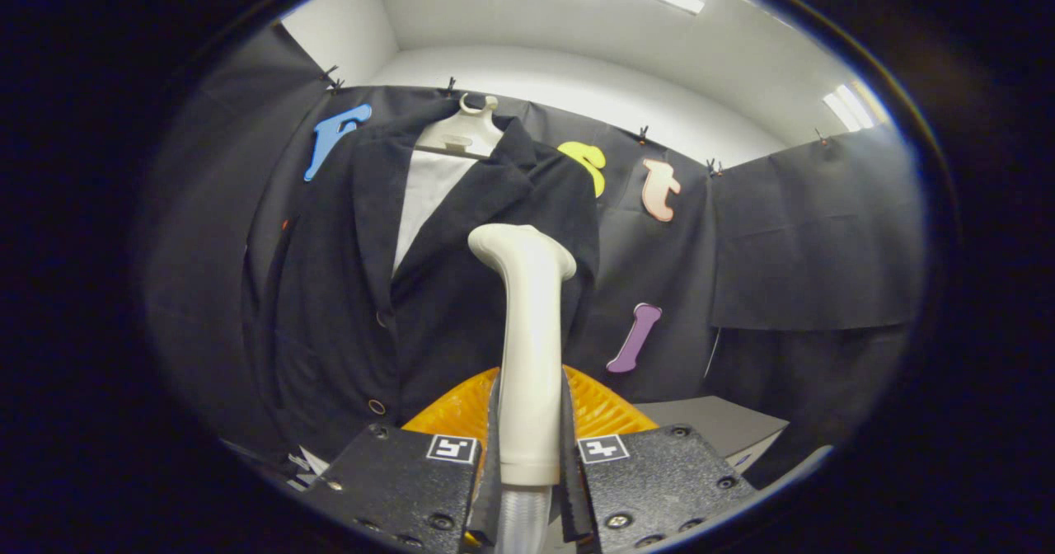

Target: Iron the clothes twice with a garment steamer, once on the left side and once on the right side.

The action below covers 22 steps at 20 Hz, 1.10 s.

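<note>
Black cloth (791, 232) lines the booth walls, pinned along its top edge below a white wall and ceiling with bright light panels. On that cloth hangs a dark jacket (346, 290) on a pale hanger (461, 129), its lapels open over a white shirt front (424, 191), with a button (377, 406) showing low on its front edge.

The gripper (530, 447) is closed on the garment steamer (527, 348): both fingers press against the sides of its cream handle, which stands upright between them. A ribbed clear hose (521, 521) leaves the handle's lower end between the fingers. The steamer's angled head (521, 249) rises ahead of the fingers and sits in front of the jacket's right-hand panel, near chest height; whether it touches the fabric cannot be told.

Behind the handle, just beyond the fingers, an orange ribbed thing (606, 410) fans out to both sides. A grey surface (717, 422) lies beyond the fingers to the right.
</note>
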Tool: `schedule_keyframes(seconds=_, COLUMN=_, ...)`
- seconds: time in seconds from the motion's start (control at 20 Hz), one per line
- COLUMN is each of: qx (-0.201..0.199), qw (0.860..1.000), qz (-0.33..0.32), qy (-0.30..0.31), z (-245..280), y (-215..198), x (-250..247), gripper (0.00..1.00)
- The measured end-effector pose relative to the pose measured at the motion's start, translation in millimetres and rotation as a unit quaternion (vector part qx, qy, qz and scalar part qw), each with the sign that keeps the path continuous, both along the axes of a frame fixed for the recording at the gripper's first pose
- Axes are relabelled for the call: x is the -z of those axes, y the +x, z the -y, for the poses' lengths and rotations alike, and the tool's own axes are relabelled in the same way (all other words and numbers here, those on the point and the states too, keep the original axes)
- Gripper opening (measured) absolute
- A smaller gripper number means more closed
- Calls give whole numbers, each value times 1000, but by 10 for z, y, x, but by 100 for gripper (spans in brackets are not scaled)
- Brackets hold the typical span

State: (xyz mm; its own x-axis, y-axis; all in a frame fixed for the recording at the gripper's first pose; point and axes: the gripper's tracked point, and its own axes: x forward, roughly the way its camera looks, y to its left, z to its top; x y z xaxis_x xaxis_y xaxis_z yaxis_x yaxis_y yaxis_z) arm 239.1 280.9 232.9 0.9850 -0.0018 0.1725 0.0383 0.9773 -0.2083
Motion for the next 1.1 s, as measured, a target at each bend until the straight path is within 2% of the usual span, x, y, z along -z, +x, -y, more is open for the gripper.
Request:
schedule_keyframes(seconds=0.35, qx=-10, qw=999, qz=-45, qy=-8, z=-57, y=-57, x=495, gripper=31)
schedule_keyframes(seconds=1.1, qx=-1, qw=996, qz=-84, qy=-28, z=59, y=-349, x=1200, gripper=31)
